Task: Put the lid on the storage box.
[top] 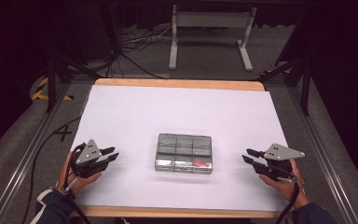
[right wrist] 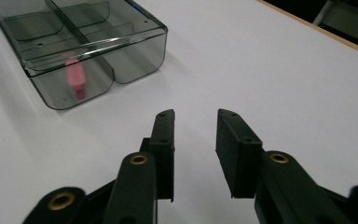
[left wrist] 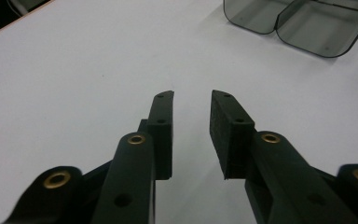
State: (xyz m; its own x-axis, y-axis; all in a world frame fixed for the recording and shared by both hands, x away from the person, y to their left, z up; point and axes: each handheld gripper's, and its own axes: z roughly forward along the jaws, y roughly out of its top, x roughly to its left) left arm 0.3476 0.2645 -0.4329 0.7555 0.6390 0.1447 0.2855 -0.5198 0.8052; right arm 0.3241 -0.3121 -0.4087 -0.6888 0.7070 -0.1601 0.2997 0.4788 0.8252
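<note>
While both matte-black grippers rest with jaws apart, the smoky, glossy divided box point(top: 184, 153) holds a pink piece point(right wrist: 75, 76)

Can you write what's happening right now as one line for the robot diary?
left tool: open, empty, left of box | right tool: open, empty, right of box | box: mid-table, untouched | pink piece: inside box

A white sheet is covering the tabletop point(top: 177, 107), leaving a wooden edge showing at the far and near sides. Grey carpet flooring point(top: 205, 60) is lying beyond it. A white-legged table frame point(top: 209, 32) is standing at the far end. Black cables point(top: 135, 44) are trailing across the floor. Yellow-and-black hazard tape point(top: 41, 88) is marking the floor at left. Metal rails point(top: 23, 158) are running alongside. Surroundings are lying in darkness.
</note>
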